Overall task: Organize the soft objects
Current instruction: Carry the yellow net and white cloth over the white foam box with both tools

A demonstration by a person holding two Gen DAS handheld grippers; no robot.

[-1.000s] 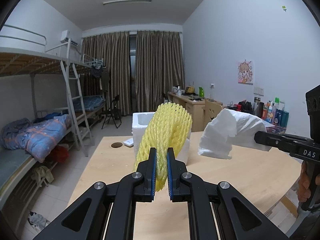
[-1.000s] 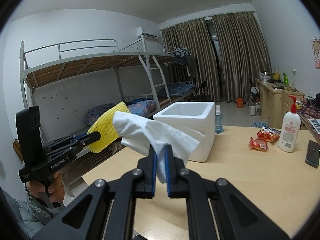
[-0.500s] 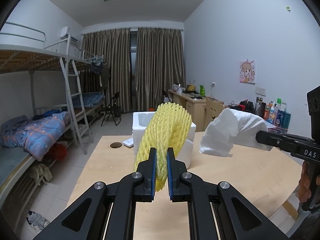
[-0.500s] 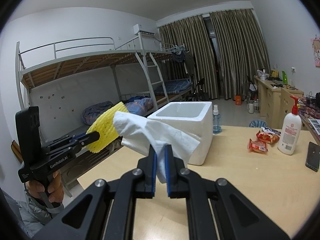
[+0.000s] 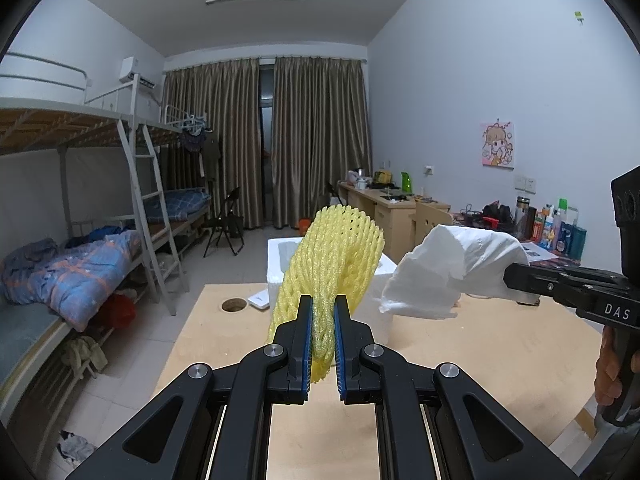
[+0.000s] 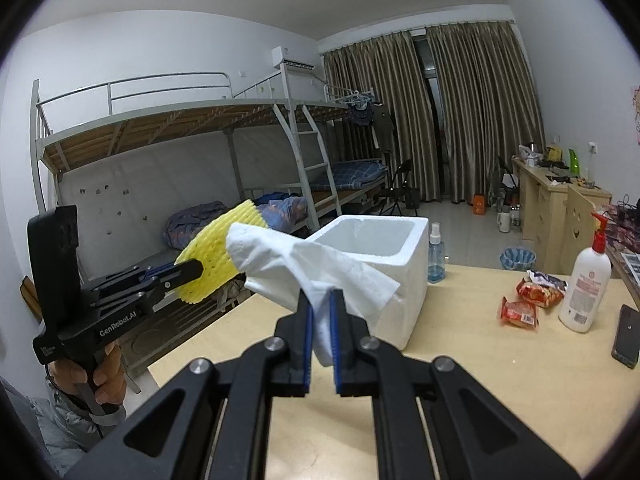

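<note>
Two soft things are up in the air and one box waits below, folks! Biggest first: the pale wooden table (image 6: 500,380) spreads under everything, and on it stands the open white foam box (image 6: 384,256), a single box, its hollow looking bare as far as the right wrist view shows. Over the table's near end, well short of the box, the left gripper (image 5: 321,340) has its blue-padded fingers pinched hard on the yellow foam mesh sleeve (image 5: 336,256), one sleeve, curling up above the tips. Alongside it the right gripper (image 6: 321,338) is clamped on the crumpled white tissue paper (image 6: 304,268), one piece, flopping out over the tips toward the left. By my reading, both pickups are done and both drops are left: neither item is over the opening yet, so each needs carrying forward and releasing into the box. Down to the small stuff on the table's right side: one white pump bottle with a red top (image 6: 586,280), one blue spray bottle (image 6: 435,254) just beside the box, two red snack packets (image 6: 532,300) and one dark phone (image 6: 626,336) at the edge.
</note>
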